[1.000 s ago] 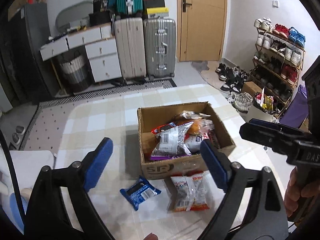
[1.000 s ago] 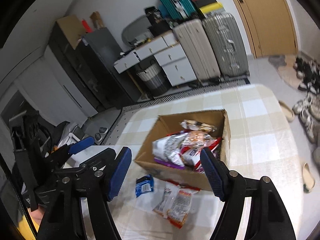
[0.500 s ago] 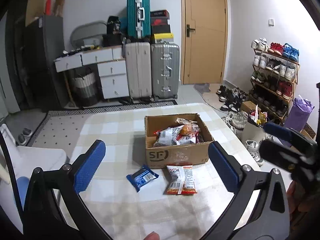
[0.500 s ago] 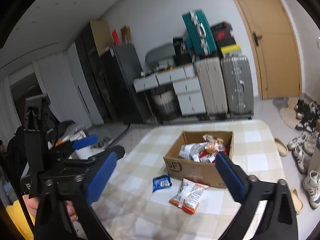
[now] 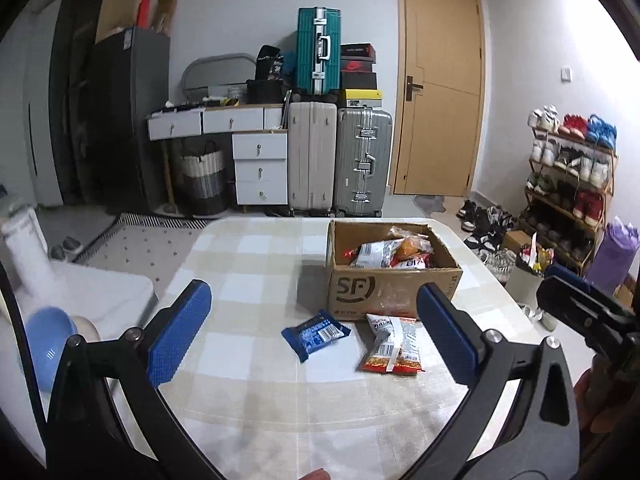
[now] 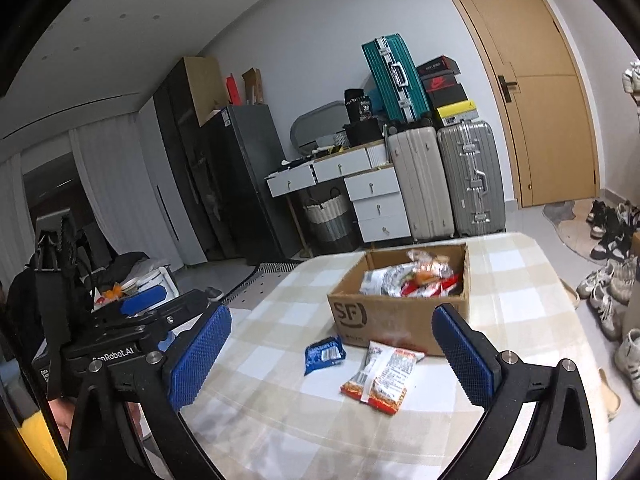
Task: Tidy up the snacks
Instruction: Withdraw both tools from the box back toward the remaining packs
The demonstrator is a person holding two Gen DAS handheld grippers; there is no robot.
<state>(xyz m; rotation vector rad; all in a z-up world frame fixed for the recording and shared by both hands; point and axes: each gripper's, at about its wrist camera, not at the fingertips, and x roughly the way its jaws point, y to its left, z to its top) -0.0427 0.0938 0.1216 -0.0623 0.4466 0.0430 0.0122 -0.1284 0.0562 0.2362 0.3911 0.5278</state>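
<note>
A cardboard box (image 5: pixel 394 286) (image 6: pixel 400 320) holding several snack packets stands on the checked table (image 5: pixel 256 264) (image 6: pixel 516 304). In front of it lie a blue snack packet (image 5: pixel 316 333) (image 6: pixel 325 355) and a red-and-white snack packet (image 5: pixel 392 344) (image 6: pixel 382 378). My left gripper (image 5: pixel 316 330) is open over the near table, well short of both packets, nothing between its blue pads. My right gripper (image 6: pixel 332 358) is open too and holds nothing. The right gripper's tip (image 5: pixel 576 300) shows at the right edge of the left wrist view. The left gripper (image 6: pixel 140 316) shows at the left in the right wrist view.
Beyond the table stand suitcases (image 5: pixel 340 160), a white drawer unit (image 5: pixel 260 168), a woven basket (image 5: pixel 202 180) and a wooden door (image 5: pixel 440 92). A shoe rack (image 5: pixel 568 184) and loose shoes (image 6: pixel 608 292) line the right. A white chair (image 5: pixel 100 296) stands left of the table.
Both grippers have drawn back from the box, which now looks smaller and farther. Both sets of jaws have opened wider. The packets on the table have not moved.
</note>
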